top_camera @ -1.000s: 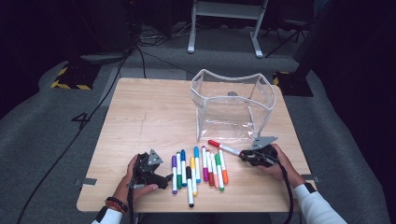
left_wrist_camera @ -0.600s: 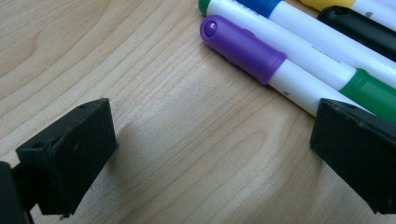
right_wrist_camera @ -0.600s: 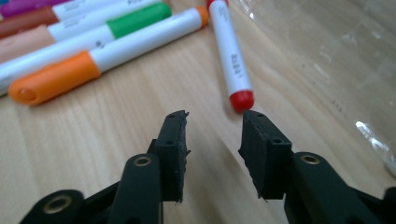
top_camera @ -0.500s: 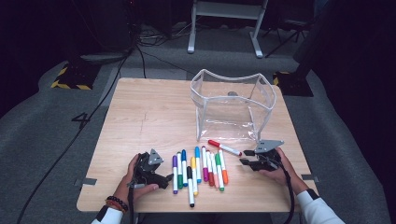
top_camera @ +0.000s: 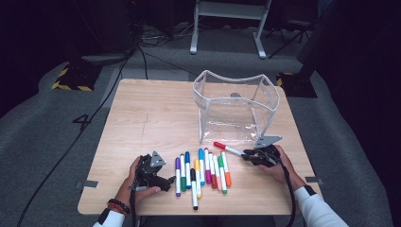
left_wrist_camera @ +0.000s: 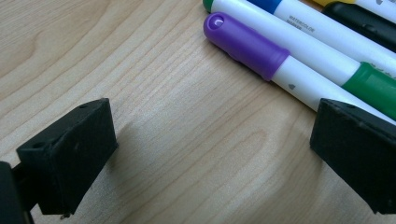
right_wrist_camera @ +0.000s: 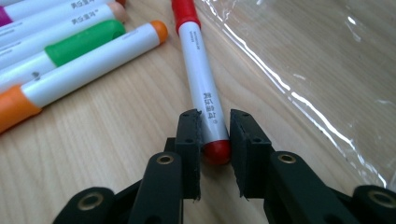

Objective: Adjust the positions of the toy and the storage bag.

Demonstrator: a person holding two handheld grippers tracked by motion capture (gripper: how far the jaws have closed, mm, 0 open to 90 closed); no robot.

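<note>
Both hands (top_camera: 142,177) low beside markers (top_camera: 202,170)

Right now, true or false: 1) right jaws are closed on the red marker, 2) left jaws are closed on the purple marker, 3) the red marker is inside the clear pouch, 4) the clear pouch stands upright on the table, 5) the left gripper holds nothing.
1) True. The right gripper has its jaws clamped on the end of the red marker.
2) False. The left gripper has its jaws wide apart; the purple marker lies beyond them on the table.
3) False. It lies on the table beside the clear pouch.
4) True.
5) True. Bare wood shows between its jaws.
</note>
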